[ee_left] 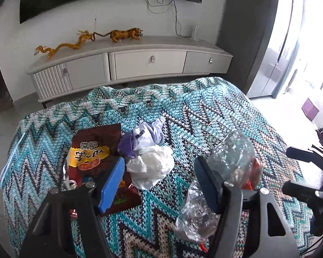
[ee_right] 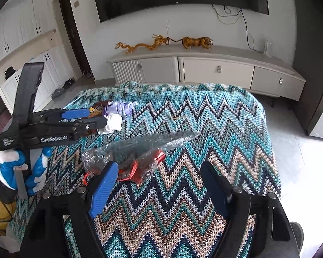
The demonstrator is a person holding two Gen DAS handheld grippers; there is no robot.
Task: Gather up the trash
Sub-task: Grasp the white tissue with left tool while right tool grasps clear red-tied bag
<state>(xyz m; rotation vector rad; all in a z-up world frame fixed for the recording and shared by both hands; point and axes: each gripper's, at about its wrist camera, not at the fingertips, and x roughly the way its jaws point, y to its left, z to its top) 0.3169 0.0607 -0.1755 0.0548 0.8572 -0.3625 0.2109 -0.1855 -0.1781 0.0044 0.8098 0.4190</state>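
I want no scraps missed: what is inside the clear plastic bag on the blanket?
Through the crumpled clear bag shows something red, like a strip or wrapper, and dark bits. The creased plastic blurs the rest, so what they are cannot be told.

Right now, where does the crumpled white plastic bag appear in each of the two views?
Left wrist view: crumpled white plastic bag lies centre, just below the purple wrapper.
Right wrist view: it lies upper left, beside the left hand-held gripper tips.
Shared landmark: the golden tiger figurine on the cabinet.
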